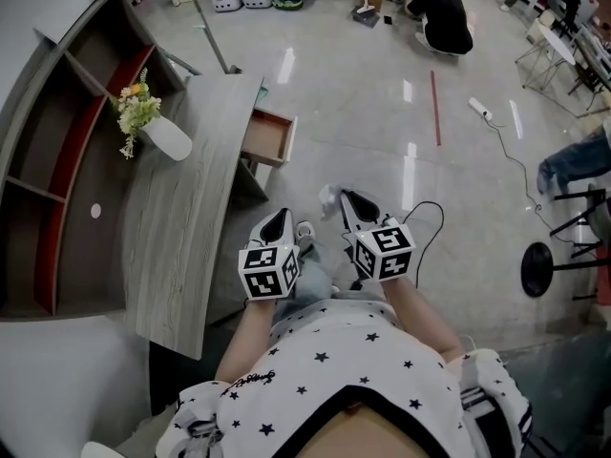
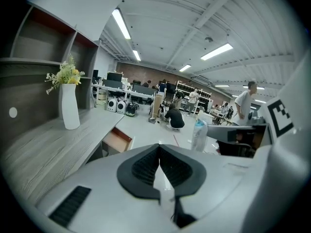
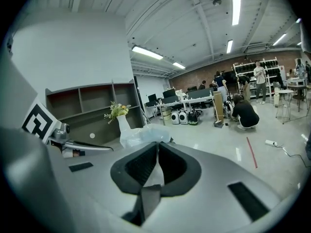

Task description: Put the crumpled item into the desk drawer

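The crumpled item is a pale, clear plastic wad. My right gripper is shut on it and holds it in the air above the floor, to the right of the desk. In the right gripper view the wad bulges just past the jaw tips. The left gripper view has it at the right. The desk drawer stands pulled open at the grey desk's right side, ahead and to the left of both grippers. My left gripper hangs beside the desk's edge, shut and empty.
A white vase with flowers stands on the desk, and a shelf unit lines its left side. A person crouches far across the floor. A black stool and cables are on the right.
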